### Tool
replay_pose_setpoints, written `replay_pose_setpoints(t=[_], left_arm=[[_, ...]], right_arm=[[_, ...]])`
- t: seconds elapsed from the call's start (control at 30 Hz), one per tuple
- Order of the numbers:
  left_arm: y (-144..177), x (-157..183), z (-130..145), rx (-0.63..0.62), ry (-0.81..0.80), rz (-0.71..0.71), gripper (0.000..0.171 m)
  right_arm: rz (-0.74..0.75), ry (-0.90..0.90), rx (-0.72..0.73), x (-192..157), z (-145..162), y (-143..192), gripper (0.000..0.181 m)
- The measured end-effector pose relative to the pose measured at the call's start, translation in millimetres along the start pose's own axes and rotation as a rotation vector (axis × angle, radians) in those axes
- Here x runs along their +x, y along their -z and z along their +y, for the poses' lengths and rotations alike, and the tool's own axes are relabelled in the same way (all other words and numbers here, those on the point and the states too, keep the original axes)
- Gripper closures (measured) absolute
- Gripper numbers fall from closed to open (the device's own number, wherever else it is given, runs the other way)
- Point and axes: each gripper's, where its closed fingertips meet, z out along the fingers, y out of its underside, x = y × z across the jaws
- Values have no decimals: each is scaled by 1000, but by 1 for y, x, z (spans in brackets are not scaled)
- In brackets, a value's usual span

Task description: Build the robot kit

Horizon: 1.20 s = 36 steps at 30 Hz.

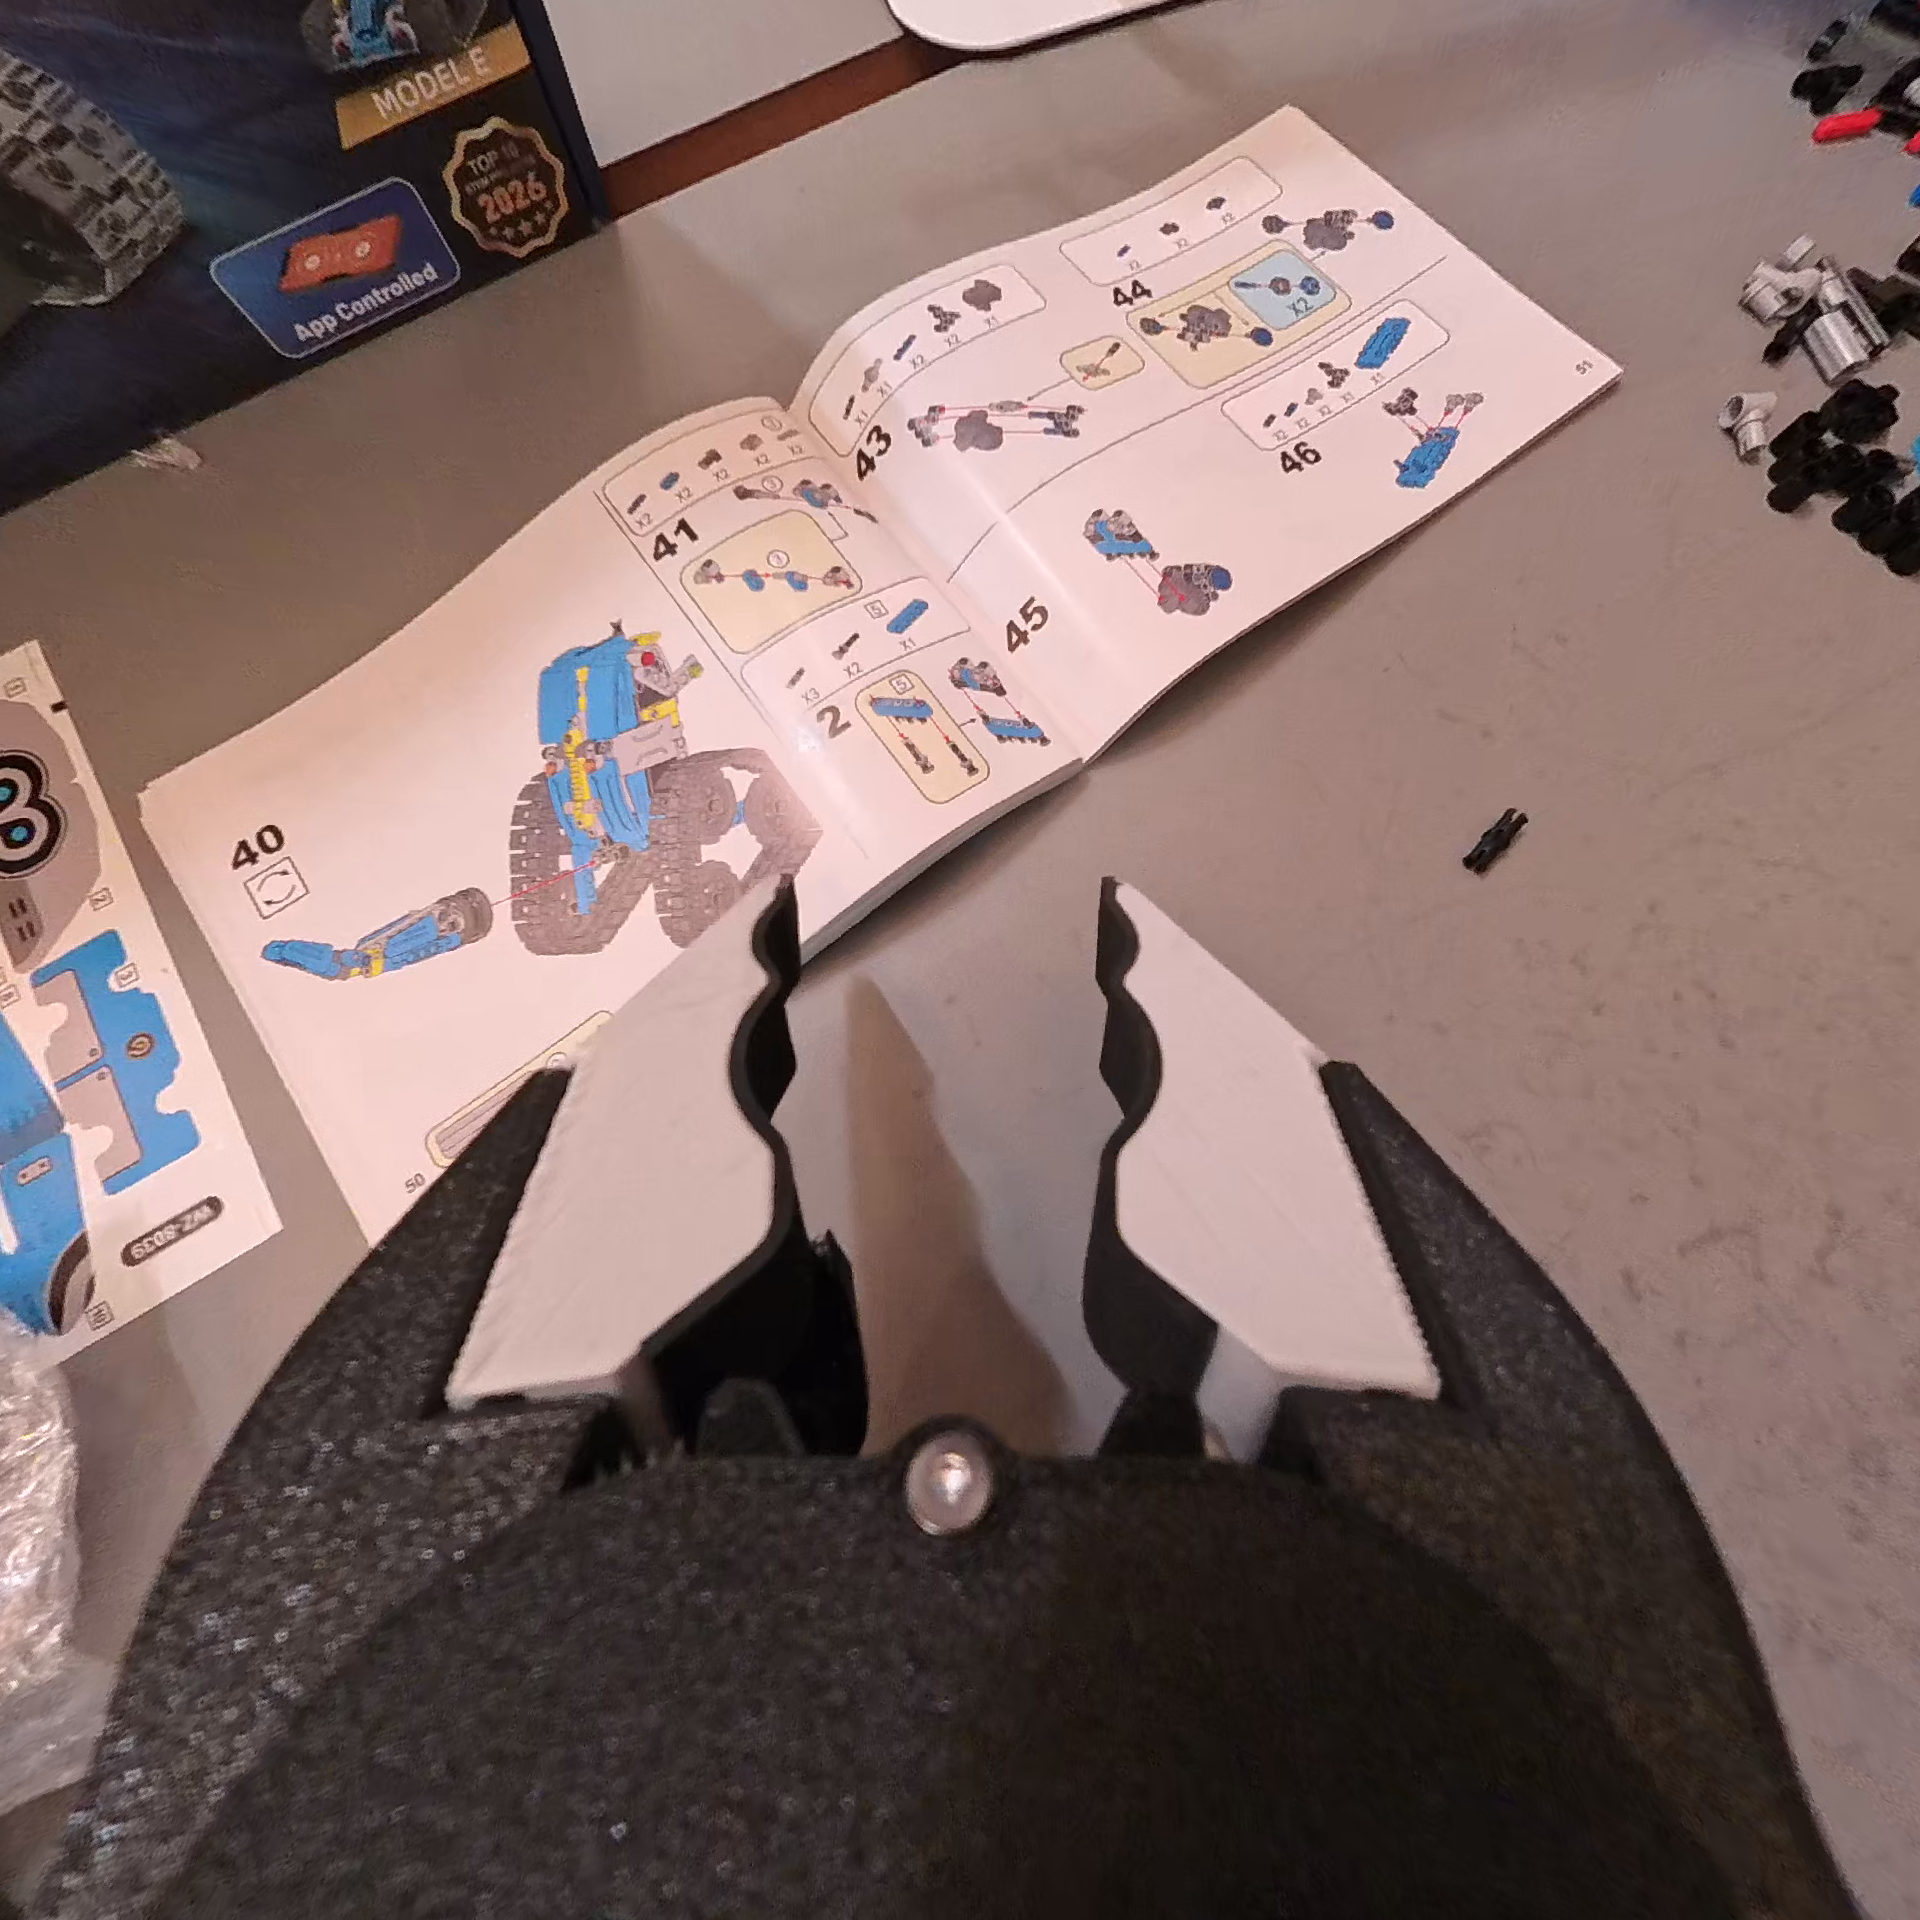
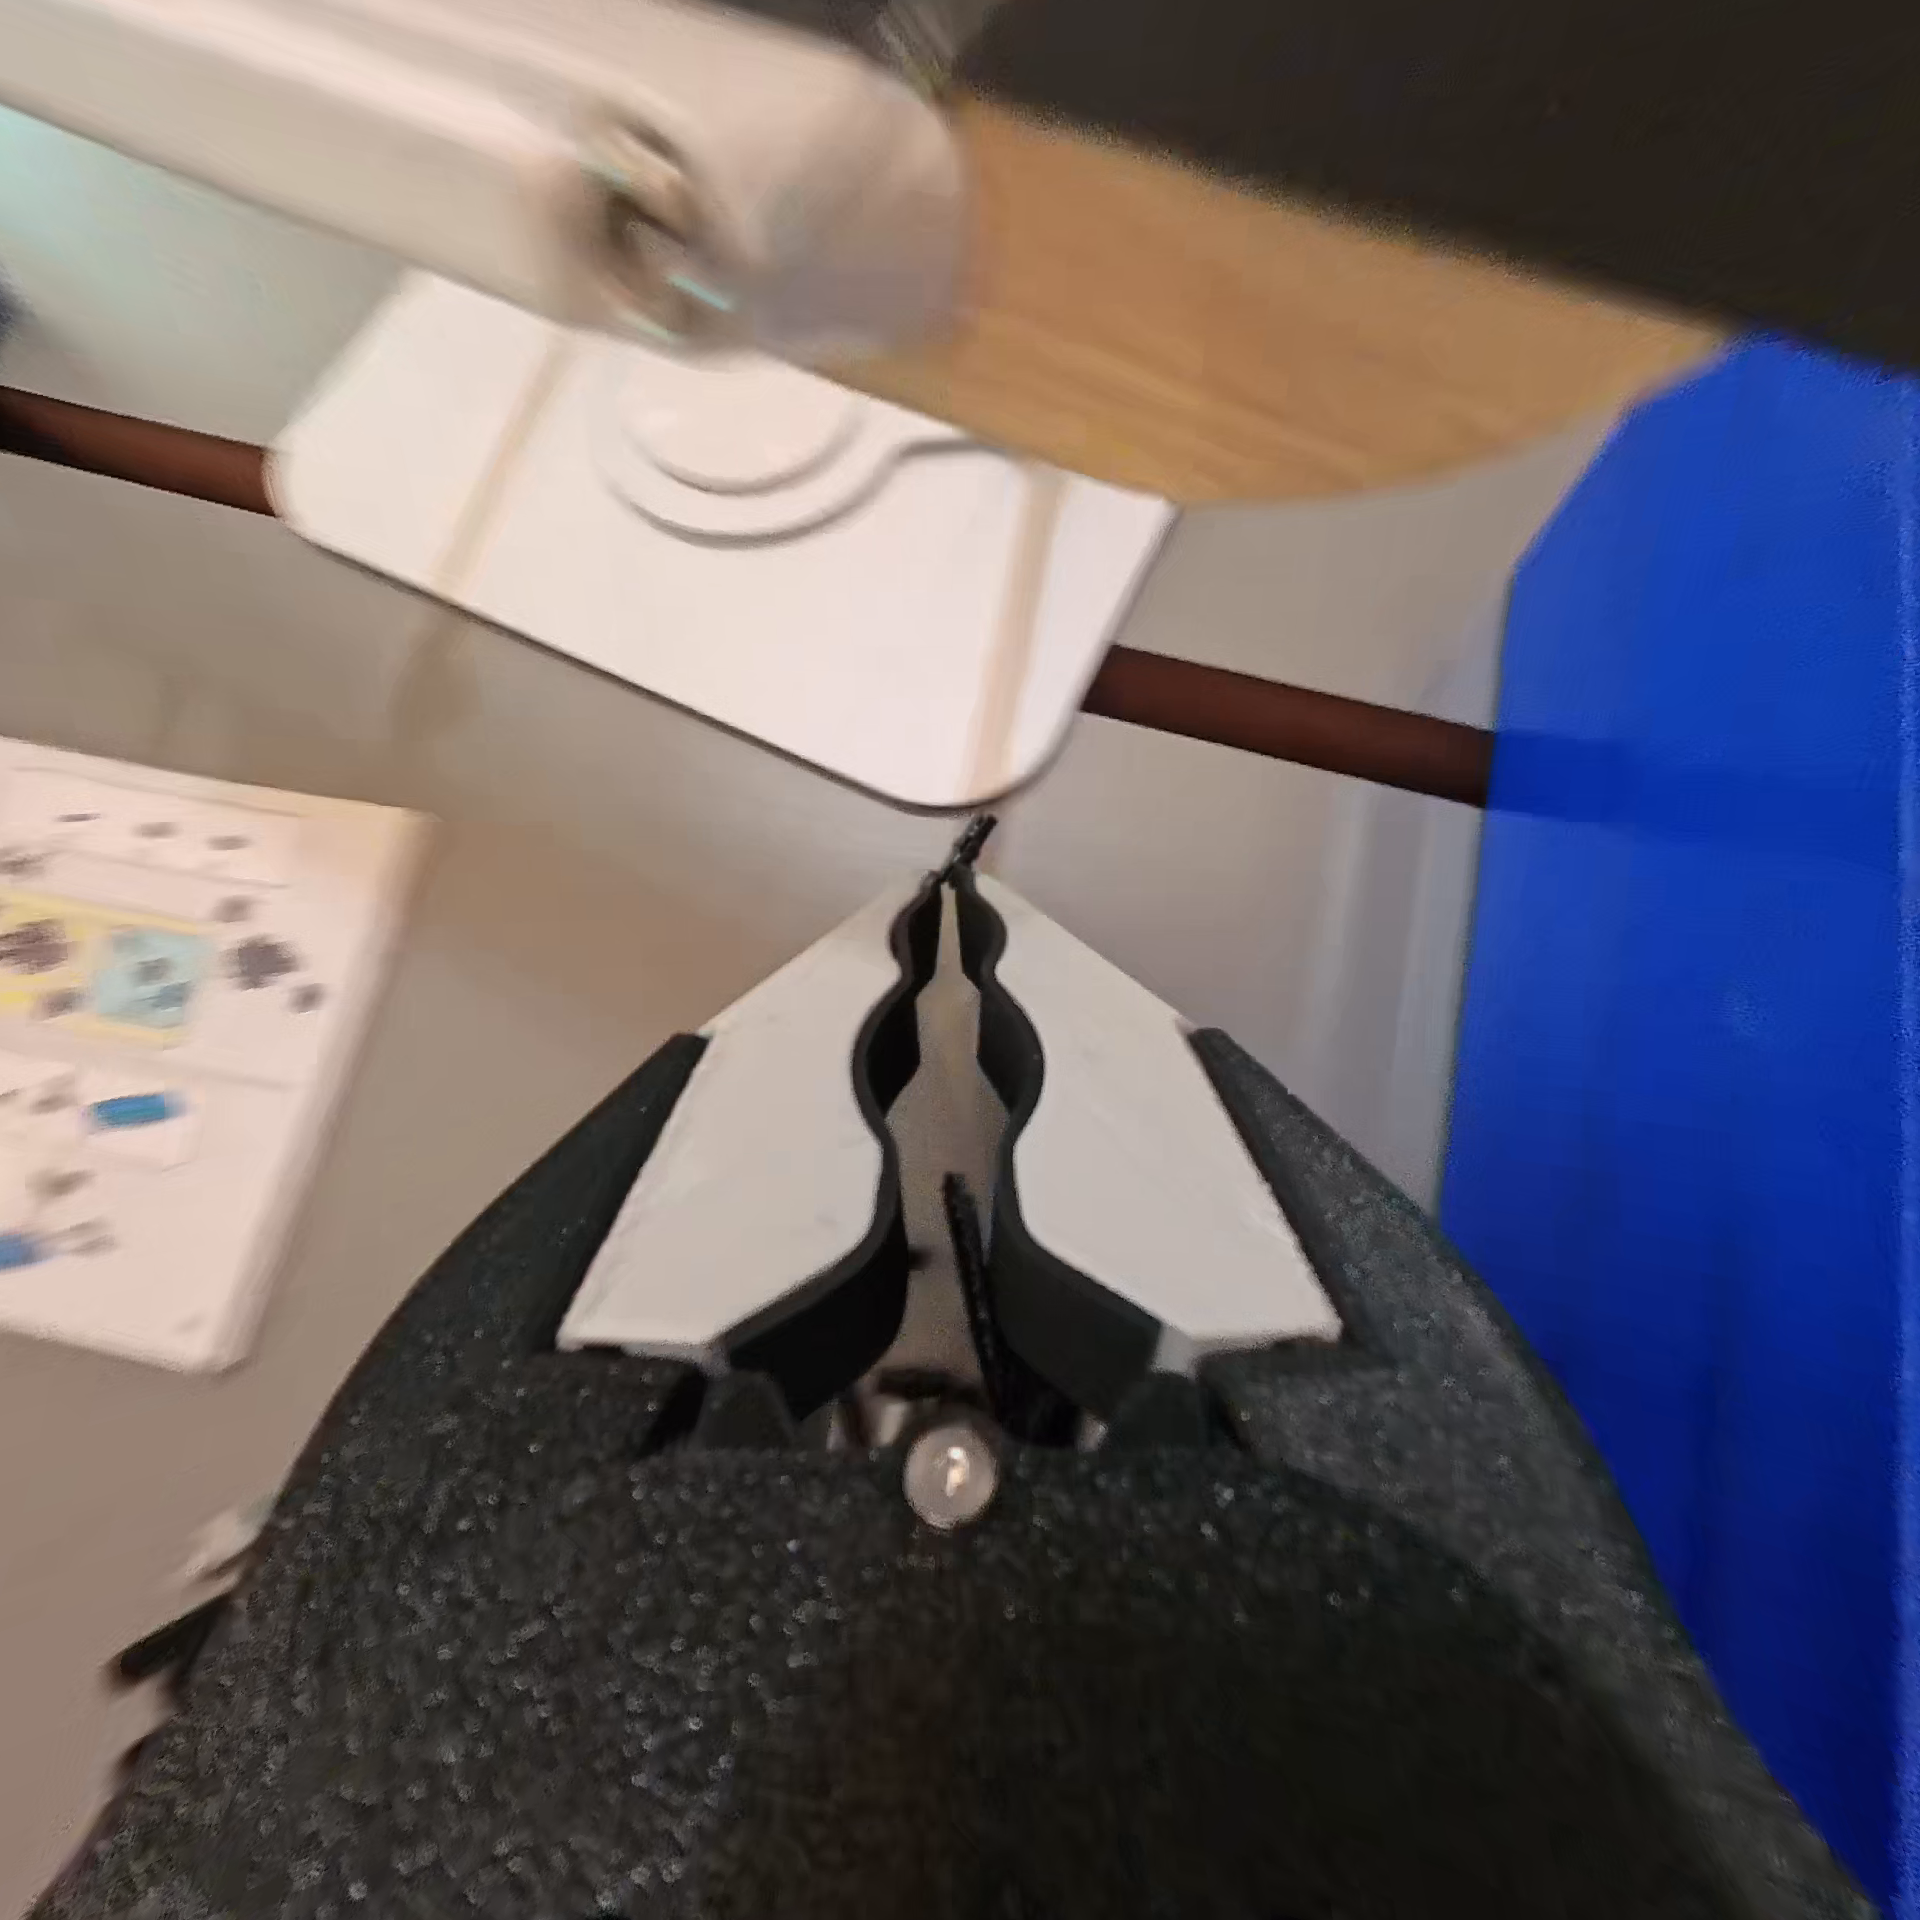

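My left gripper (image 1: 948, 904) is open and empty, hovering over the grey table (image 1: 1351, 1039) just past the near edge of an open instruction booklet (image 1: 727, 623). A small black connector pin (image 1: 1494, 840) lies loose on the table to its right. In the blurred right wrist view, my right gripper (image 2: 948, 883) is shut on a small black pin (image 2: 971, 842), pinched at the very fingertips. The pin sticks out forward, close to the corner of a white flat base plate (image 2: 727, 582).
A dark product box (image 1: 312, 208) stands at the back left. A sticker sheet (image 1: 94, 1039) and a crinkled plastic bag (image 1: 31, 1507) lie at the left. Several black and silver parts (image 1: 1829, 416) are piled at the right. A blue panel (image 2: 1714, 935) stands right of the right gripper. One gripper's finger ends stand about 40 centimetres off the other's.
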Motion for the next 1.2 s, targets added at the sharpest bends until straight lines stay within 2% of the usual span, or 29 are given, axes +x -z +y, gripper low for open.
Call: replay_pose_setpoints(t=[0.07, 0.17, 0.23, 0.3, 0.33, 0.4, 0.43, 0.53, 0.63, 0.67, 0.73, 0.8, 0.87, 0.93, 0.97, 1.03, 1.07, 1.2], left_arm=[[1, -2, -1, 9, 8, -2, 114], [1, -5, -2, 18, 32, 9, 114], [2, -8, -2, 20, 41, 10, 114], [3, -11, -3, 27, 50, 7, 114], [4, -12, -4, 32, 58, 8, 114], [5, -10, -4, 34, 70, 20, 114], [5, -10, -5, 38, 67, 21, 114], [6, -7, -7, 42, 51, 16, 114], [6, -3, -7, 40, 32, 16, 114], [7, -2, -8, 41, 24, 15, 114], [6, -3, -7, 38, 13, 8, 114], [5, -4, -6, 29, 21, 6, 114], [7, -1, -8, 36, 29, 18, 114], [8, 2, -12, 50, 19, 21, 114], [8, 3, -13, 49, 13, 21, 114], [5, 4, -9, 32, 4, 19, 114], [4, 4, -7, 22, -2, 16, 114], [3, 0, -5, 11, -9, -4, 114]], right_arm=[[-187, 48, 40, -45, -12, 19, 179], [-577, 233, 49, -148, -9, 60, 179], [-798, 415, -20, -214, 22, 88, 179], [-956, 576, -125, -262, 70, 111, 179], [-963, 642, -180, -273, 94, 114, 178], [-844, 793, -277, -271, 124, 105, 179], [-820, 836, -305, -271, 130, 105, 179], [-874, 837, -330, -278, 137, 110, 179], [-785, 876, -395, -263, 149, 96, 177], [-799, 859, -380, -265, 147, 97, 176], [-780, 815, -378, -244, 140, 102, 161], [-651, 647, -278, -195, 100, 104, 147], [-478, 421, -123, -127, 55, 105, 150], [-256, 184, -47, -53, 35, 97, 150], [-157, 89, -81, -23, 41, 91, 150], [-59, 0, -183, 6, 61, 81, 148], [-20, -14, -211, 12, 66, 79, 157], [128, 45, -284, 22, 72, 75, 157]])
